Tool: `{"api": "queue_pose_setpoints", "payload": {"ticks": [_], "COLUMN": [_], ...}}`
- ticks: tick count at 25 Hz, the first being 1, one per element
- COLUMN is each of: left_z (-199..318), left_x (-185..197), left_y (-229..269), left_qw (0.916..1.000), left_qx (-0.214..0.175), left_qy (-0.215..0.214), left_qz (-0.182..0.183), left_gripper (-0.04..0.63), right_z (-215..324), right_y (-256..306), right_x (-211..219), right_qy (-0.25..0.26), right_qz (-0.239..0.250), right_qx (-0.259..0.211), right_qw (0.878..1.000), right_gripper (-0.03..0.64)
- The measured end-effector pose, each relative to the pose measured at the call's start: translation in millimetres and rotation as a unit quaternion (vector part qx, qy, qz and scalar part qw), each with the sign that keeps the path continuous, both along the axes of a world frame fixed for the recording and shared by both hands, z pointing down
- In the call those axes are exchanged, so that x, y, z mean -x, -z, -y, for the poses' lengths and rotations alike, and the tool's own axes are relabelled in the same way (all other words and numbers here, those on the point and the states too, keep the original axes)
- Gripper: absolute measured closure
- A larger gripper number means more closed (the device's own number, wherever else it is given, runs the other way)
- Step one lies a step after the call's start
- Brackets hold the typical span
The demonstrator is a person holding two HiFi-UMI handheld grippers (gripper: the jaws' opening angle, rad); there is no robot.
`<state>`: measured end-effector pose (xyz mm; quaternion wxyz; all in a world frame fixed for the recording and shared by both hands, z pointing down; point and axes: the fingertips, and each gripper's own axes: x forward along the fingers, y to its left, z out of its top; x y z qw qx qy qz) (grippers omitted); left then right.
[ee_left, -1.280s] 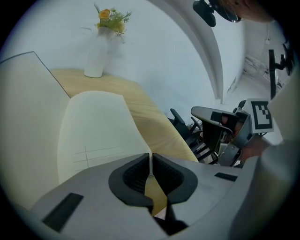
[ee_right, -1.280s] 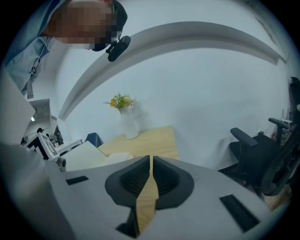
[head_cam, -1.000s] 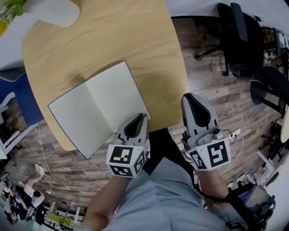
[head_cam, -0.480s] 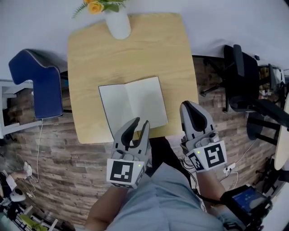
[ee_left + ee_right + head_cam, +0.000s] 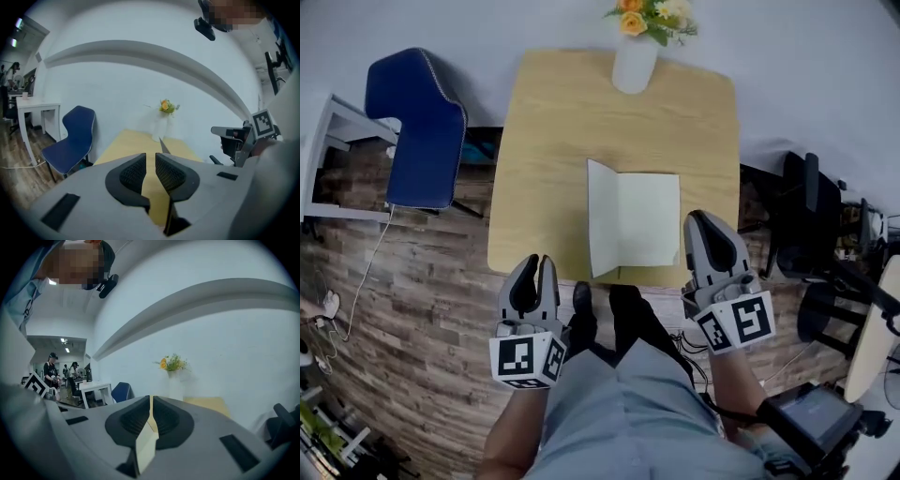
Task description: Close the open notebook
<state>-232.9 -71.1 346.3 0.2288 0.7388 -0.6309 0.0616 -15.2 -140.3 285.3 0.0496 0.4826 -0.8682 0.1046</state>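
Observation:
An open notebook point(image 5: 637, 220) with blank pale pages lies near the front edge of the wooden table point(image 5: 553, 141). Its left leaf looks narrower than the right one, as if tilted up. My left gripper point(image 5: 534, 267) hangs over the floor, off the table's front left corner and clear of the notebook. Its jaws are closing, with a narrow gap and nothing between them point(image 5: 150, 171). My right gripper point(image 5: 706, 225) is over the table's front right edge, just right of the notebook. It appears shut and empty point(image 5: 150, 416).
A white vase of flowers point(image 5: 633, 64) stands at the table's far edge. A blue chair point(image 5: 422, 122) is left of the table and a white desk point(image 5: 323, 131) further left. Black office chairs point(image 5: 806, 225) stand at the right. The floor is wood planks.
My left gripper has left the notebook's near corner and pulled back left, off the table; its jaws spread, then narrowed. The right gripper rose slightly. The head view has shifted to show the whole table.

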Motion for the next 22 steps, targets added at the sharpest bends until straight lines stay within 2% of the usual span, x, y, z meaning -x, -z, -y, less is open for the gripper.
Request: {"api": "queue_pose_setpoints", "payload": {"ticks": [4,8,15,22], "left_z": [-1,18,57,75], "left_x": [-4,-32,-105,-191], "left_y": [-52,-78,-63,-68], "left_qw": [0.9989,0.9972,0.9947,0.9845], "left_qx": [0.044,0.067,0.047,0.052], "left_qy": [-0.004,-0.028,-0.091,-0.162], "left_qz": [-0.014,-0.019,0.011,0.042], "left_gripper": [0.525,0.528,0.529,0.528], "right_z": [2,4,12,18], "right_y": [-31,-59,-71,-81], "right_x": [4,-15,-87,-168], "right_qy": [0.004,-0.007,-0.060,-0.116], "right_qz": [-0.013,-0.016,0.001,0.024], "right_qx": [0.025,0.047,0.056,0.061], "right_qw": [1.000,0.999,0.997,0.991], "right_gripper": [0.566,0.566,0.566,0.566]}}
